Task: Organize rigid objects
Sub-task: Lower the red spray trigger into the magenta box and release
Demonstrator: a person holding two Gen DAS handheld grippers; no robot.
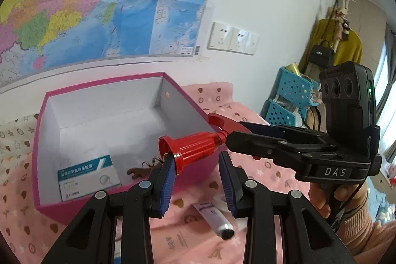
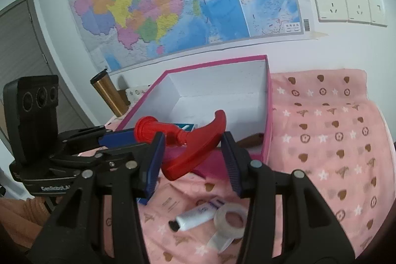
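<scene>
A red corkscrew [image 1: 195, 149] with a bell body and curved handle [image 2: 198, 147] hangs over the front edge of the pink box [image 1: 44, 115]. My right gripper [image 2: 193, 157] is shut on the corkscrew's handle; it enters the left wrist view from the right [image 1: 227, 131]. My left gripper [image 1: 196, 180] is open, its left pad [image 1: 167, 180] touching the bell's rim. In the box lie a white and blue medicine carton [image 1: 86, 177] and a brown object [image 1: 137, 171].
A white tube [image 2: 195, 217] and a roll of clear tape [image 2: 230, 219] lie on the pink patterned cloth [image 2: 334, 140] in front of the box. A gold tumbler [image 2: 109, 93] stands left of the box. Blue baskets [image 1: 289, 95] stand at the right.
</scene>
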